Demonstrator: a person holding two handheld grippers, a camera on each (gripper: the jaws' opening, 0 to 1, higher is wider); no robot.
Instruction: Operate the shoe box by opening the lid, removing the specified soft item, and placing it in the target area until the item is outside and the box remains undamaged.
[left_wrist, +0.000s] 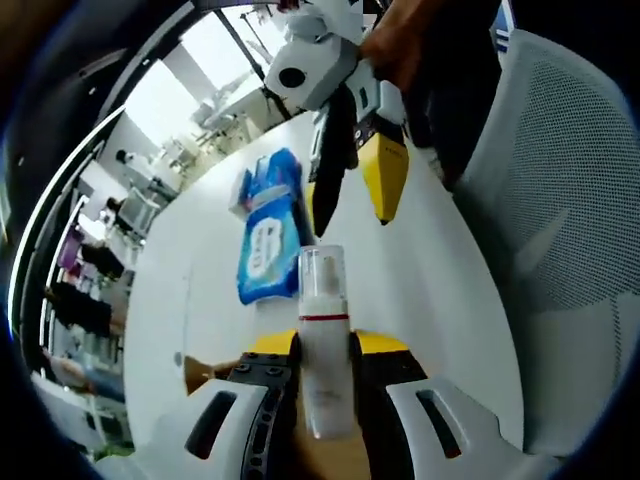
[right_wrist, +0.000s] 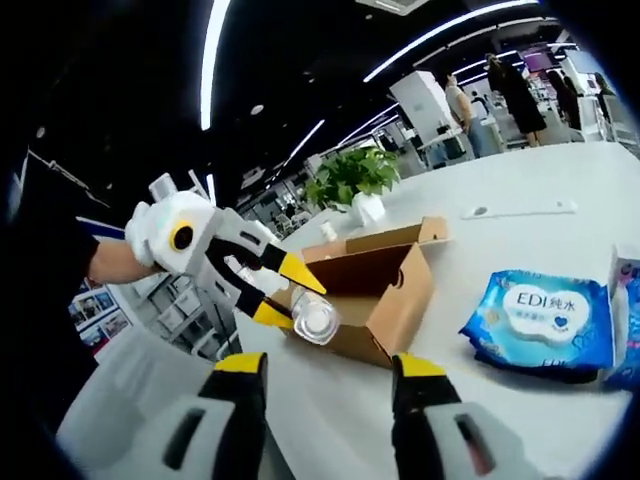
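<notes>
Holding a clear pump bottle (left_wrist: 323, 340) clamped between the left gripper (left_wrist: 322, 372) jaws, bottle upright along the jaw line, white body with a red band under the clear cap. Seen from the right gripper view: same left gripper (right_wrist: 290, 292) carrying the bottle (right_wrist: 312, 320) just in front of the open cardboard box (right_wrist: 375, 290), apparently clear of the cavity, above the near edge of the tabletop (right_wrist: 520, 240). Right gripper (right_wrist: 327, 375) jaws apart, nothing between them, hovering over the table short of the box. From the left gripper view, right gripper (left_wrist: 355, 185) hanging above the table with jaws likewise spread. Blue wipes pack (right_wrist: 540, 318) lying flat toward the right side of the tabletop, well apart from the box; also visible in left view (left_wrist: 270, 235). Box flaps open, no visible tears. Risks: smooth round bottle could slip or rotate in the jaws if grip loosens during transfer; swinging wide could clip a box flap and crease it or drag the light box; wipes pack looks like the soft item, so the bottle may be the wrong pick.
</notes>
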